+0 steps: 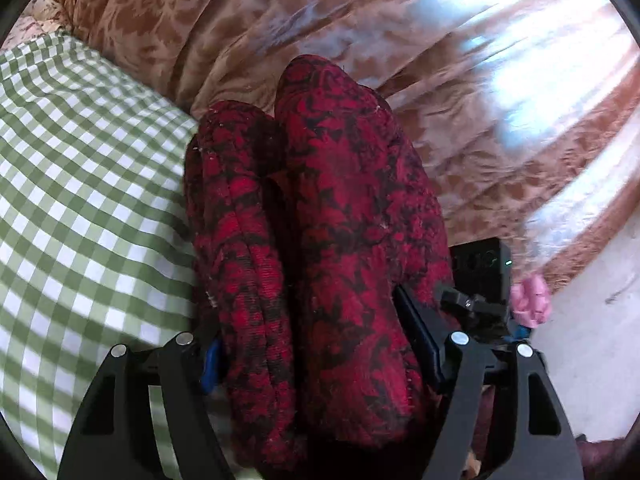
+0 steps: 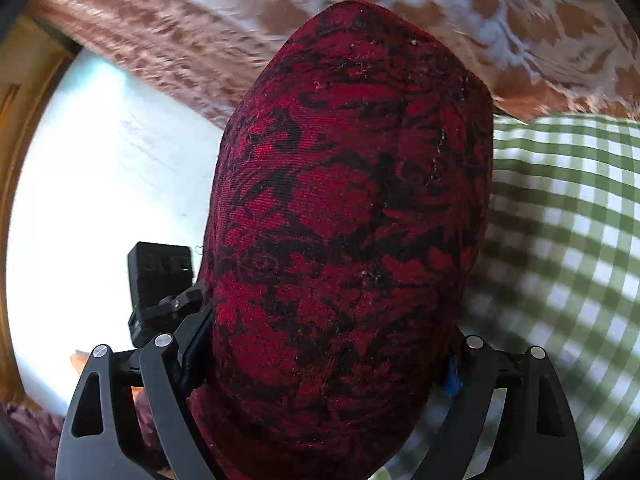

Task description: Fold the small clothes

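Observation:
A red cloth with a black pattern (image 1: 340, 240) bulges up between the jaws of my left gripper (image 1: 316, 340), folded into two thick rolls that hide the fingertips. Both pads press its sides, so the left gripper is shut on it. In the right wrist view the same red cloth (image 2: 352, 220) fills the middle as one rounded hump. My right gripper (image 2: 324, 356) is shut on it, its pads tight against both flanks. Each view shows the other gripper's black body close beside the cloth (image 1: 480, 272) (image 2: 160, 280).
A green-and-white checked sheet (image 1: 80, 200) (image 2: 560, 220) lies under the cloth. A brown patterned blanket (image 1: 280, 20) (image 2: 480, 8) rises behind it. A pale floor (image 2: 100, 180) and a wooden edge (image 2: 20, 120) lie beyond. A pink object (image 1: 528, 300) shows by the other gripper.

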{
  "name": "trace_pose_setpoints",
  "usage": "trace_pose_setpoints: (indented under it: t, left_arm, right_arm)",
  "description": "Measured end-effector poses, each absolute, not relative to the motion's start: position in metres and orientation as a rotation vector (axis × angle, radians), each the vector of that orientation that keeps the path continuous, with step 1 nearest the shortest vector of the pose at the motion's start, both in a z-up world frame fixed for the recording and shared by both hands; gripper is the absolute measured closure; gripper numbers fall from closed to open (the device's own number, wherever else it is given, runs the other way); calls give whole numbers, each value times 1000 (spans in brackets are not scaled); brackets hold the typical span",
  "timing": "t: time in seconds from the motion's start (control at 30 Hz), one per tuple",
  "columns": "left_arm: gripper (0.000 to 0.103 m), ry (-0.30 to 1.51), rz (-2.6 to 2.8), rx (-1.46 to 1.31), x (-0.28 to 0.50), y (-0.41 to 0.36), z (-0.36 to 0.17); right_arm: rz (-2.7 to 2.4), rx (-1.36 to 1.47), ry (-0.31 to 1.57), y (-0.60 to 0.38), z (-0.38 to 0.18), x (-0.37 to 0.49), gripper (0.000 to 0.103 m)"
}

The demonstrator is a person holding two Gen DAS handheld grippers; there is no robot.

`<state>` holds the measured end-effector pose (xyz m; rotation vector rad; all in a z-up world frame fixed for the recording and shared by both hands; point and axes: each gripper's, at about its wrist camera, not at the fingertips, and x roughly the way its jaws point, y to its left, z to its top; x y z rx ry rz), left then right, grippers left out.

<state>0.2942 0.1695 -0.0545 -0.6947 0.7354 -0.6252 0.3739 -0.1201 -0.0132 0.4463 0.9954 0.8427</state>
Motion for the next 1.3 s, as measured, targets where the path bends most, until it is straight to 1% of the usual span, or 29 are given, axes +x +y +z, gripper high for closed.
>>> trace_pose_setpoints:
  t: [0.07,0.1,0.13,0.17,0.23,0.33,0.5,0.57,0.63,0.73,0.8,0.9,1.03,1.1,1.2,1.3]
  left_arm:
    - [32,805,-573,-670,309,160,-69]
    - [30,848,-534,-648,315,153,-79]
    - [27,855,-529,-646,317,148,-85]
    - [22,848,-521,-640,315,146,-86]
    - [21,834,-494,-626,310,142,-78]
    - [21,810,-451,-578,304,139,-61]
    - [20,718,-329,-501,282,143,-36]
    - [19,704,-274,-474,277,143,-34]
    - [19,706,-209,-445,275,140,-34]
    - [18,714,-139,-432,276,140,-42]
    - [18,738,-102,-398,283,135,-51]
    - [17,758,-89,-458,287,140,-60]
    - [16,735,-61,-424,277,134,-48]
    - [13,706,-44,-404,266,131,-40]
    - [12,683,-28,-390,254,128,-33]
    - [9,654,-6,-363,239,127,-26]
  right_arm:
    - [776,454,1058,-128,-36,390,18]
    - [749,449,1092,-131,-47,395,16]
    - [719,439,1101,-134,-54,396,6]
    - [698,444,1085,-139,-58,395,3]
    - [693,466,1070,-143,-55,392,3]
    - [637,416,1024,-149,-38,381,3]
    - [488,221,826,-144,16,357,3]
    - [430,111,772,-124,30,350,7]
    - [385,23,748,-101,30,352,14]
    - [315,-70,779,-86,9,358,22]
    - [244,-151,793,-71,-11,364,22]
    - [209,-201,778,-60,-19,365,22]
    - [219,-197,765,-64,-10,352,21]
    - [223,-161,753,-69,-2,343,21]
    - [218,-129,727,-75,4,328,14]
    - [197,-133,702,-77,9,309,12]
